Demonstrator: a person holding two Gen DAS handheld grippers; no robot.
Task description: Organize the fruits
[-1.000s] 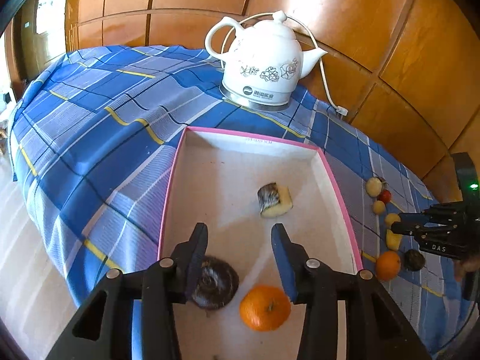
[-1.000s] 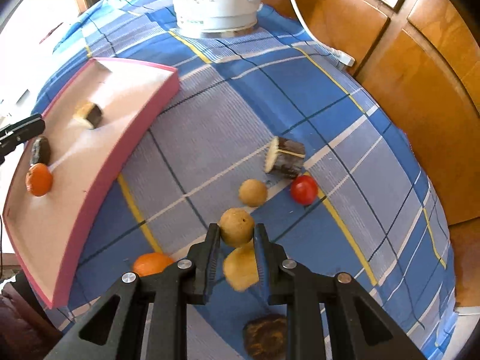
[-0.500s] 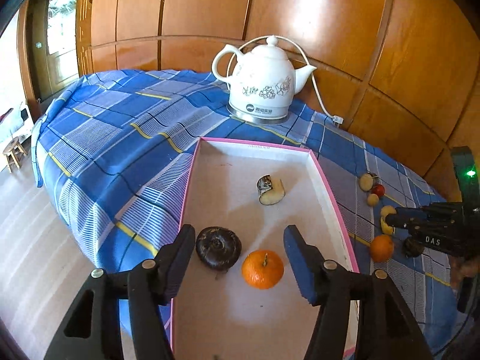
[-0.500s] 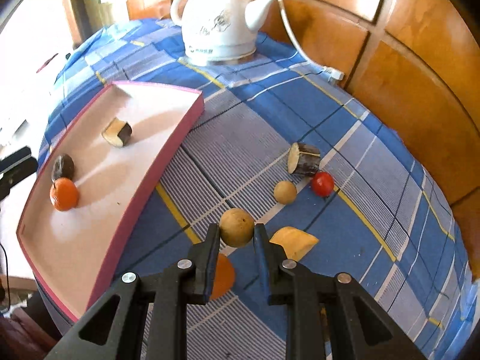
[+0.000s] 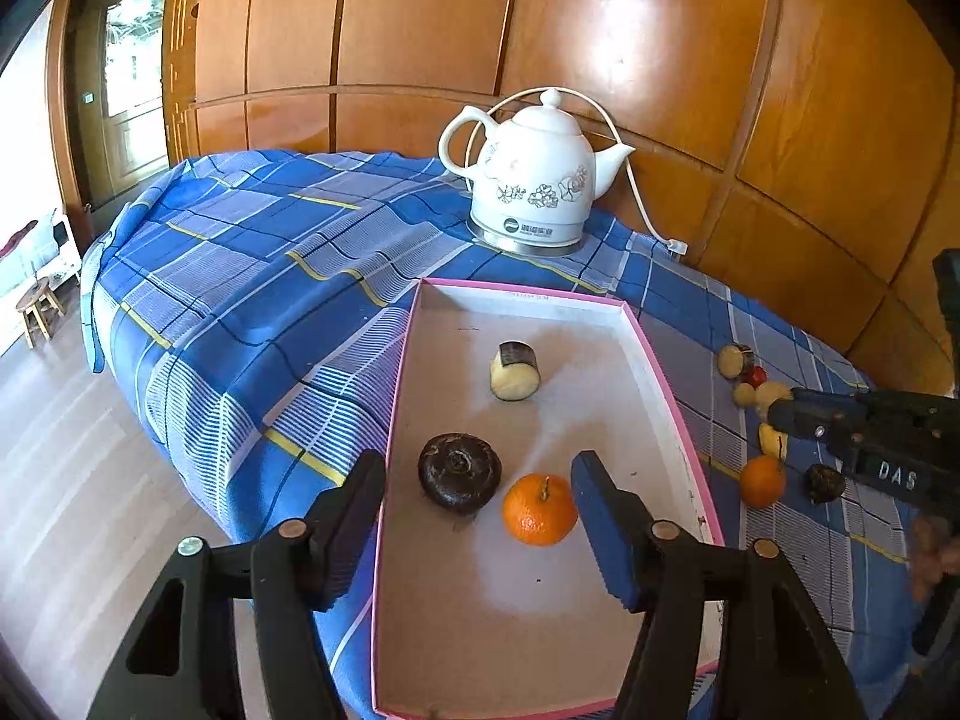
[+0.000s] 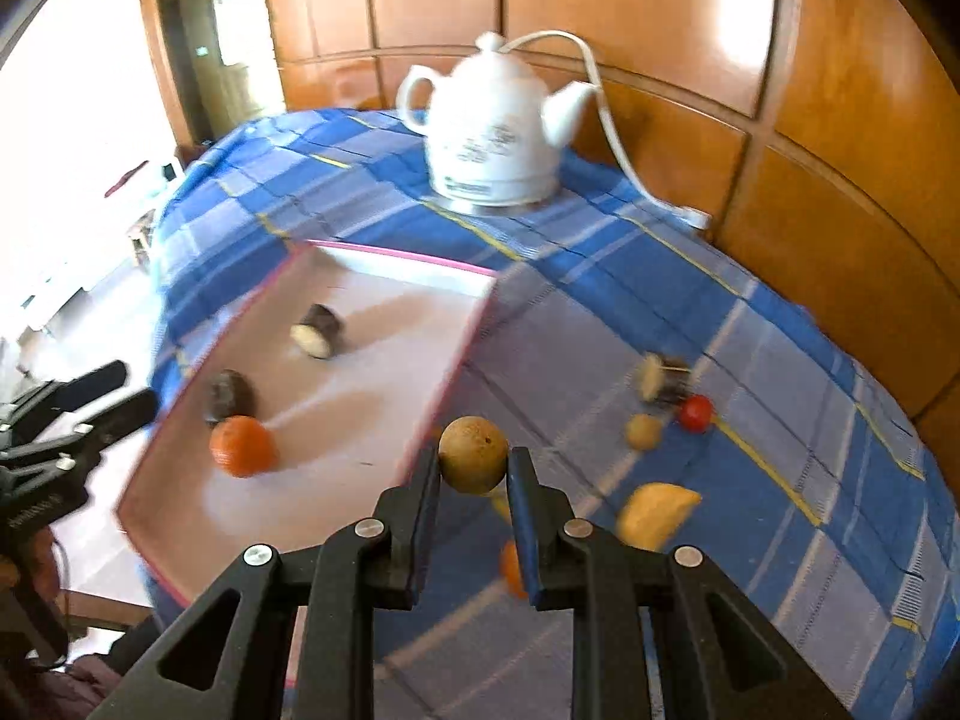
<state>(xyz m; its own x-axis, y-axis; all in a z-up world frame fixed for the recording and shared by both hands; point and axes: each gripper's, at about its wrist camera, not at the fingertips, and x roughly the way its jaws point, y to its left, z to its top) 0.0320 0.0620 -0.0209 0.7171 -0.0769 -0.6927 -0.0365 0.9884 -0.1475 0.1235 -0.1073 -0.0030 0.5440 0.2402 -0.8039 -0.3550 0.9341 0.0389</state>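
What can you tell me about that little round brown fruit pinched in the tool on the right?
The round brown fruit is a small tan ball with a dull, slightly speckled skin and a tiny dark spot near its top. It looks whole and unbruised. The right tool grips it at both sides between two blue pads, holding it up off the blue checked tablecloth, close to the near edge of the pink-rimmed tray. Nothing else touches it.

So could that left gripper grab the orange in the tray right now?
Probably yes. The left gripper hangs open just above the tray, and the orange sits between its fingers with nothing over it; the dark fruit lies close beside.
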